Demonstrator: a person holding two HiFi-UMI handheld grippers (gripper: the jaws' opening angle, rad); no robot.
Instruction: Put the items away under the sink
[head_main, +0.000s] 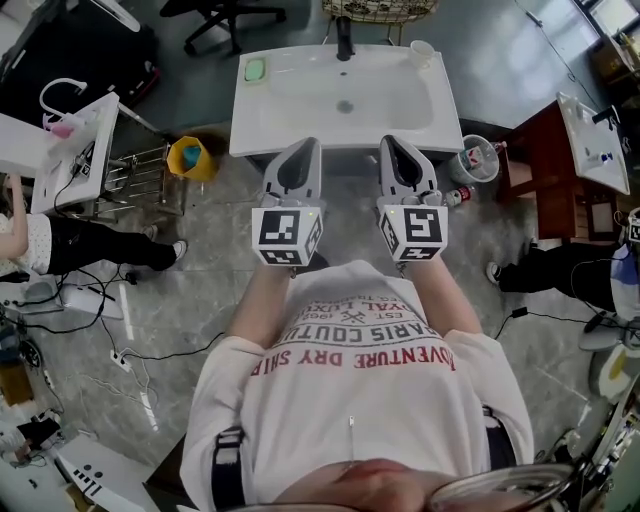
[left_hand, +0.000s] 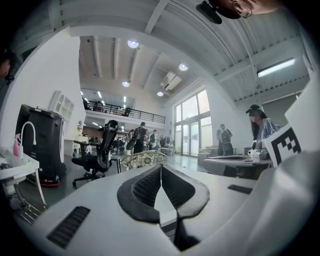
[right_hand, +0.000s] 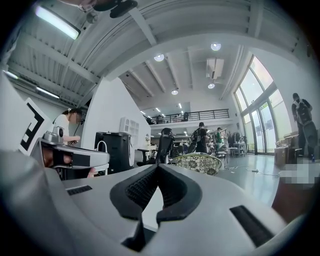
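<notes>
White sink (head_main: 300, 112) holds a green soap bar (head_main: 254, 70), probably slick, and a light cup (head_main: 421, 50), best pinched by its wall; left gripper (head_main: 306, 150) and right gripper (head_main: 392, 148) are both pressed together, empty.

grey marbled floor (head_main: 200, 300) (tall windows (left_hand: 192, 125))

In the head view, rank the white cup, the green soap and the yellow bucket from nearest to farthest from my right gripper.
From the right gripper:
1. White cup, at the back right corner of the sink.
2. Green soap, at the sink's back left corner.
3. Yellow bucket, on the floor left of the sink.
</notes>
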